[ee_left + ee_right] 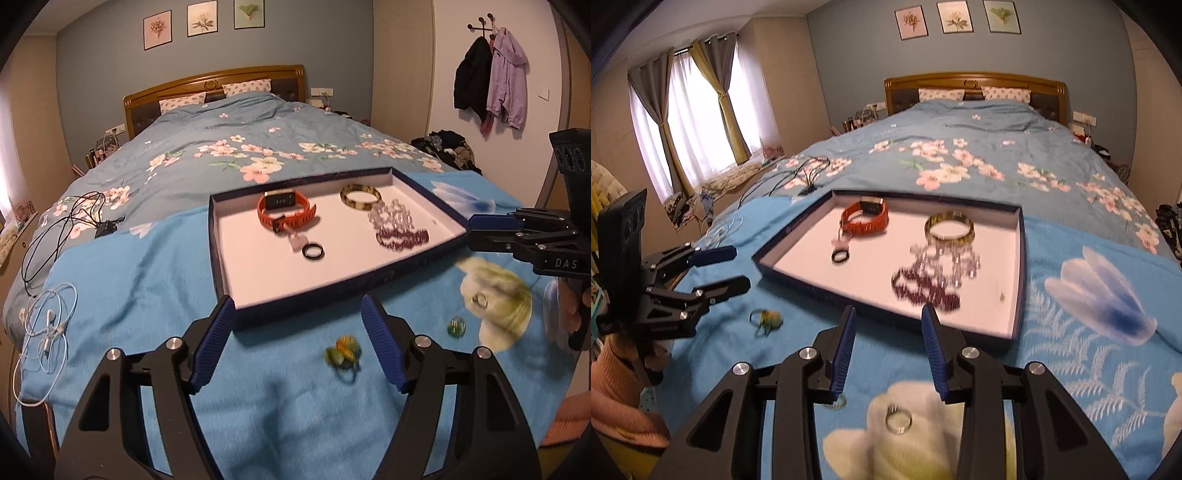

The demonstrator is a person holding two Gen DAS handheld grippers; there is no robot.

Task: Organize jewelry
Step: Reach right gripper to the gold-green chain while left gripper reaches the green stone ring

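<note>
Nearest, left gripper [297, 339] spread wide, grasping nothing, just short of tray [221, 258]; green ring [341, 356] loose on blanket between its fingers. Right gripper [888, 350] parted, empty, above silver ring [898, 419]. Soft blanket (wrinkled) could swallow either ring under a clumsy pinch, or flick it off.

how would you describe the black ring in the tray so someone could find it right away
On the bed lies a bright blue cloth, and on it a shallow tray with a white floor and dark blue walls. Near the tray's middle, just in front of the orange watch, lies the black ring. It is the smallest, only plain dark band there; the bangle and beaded bracelets sit further right.
</note>
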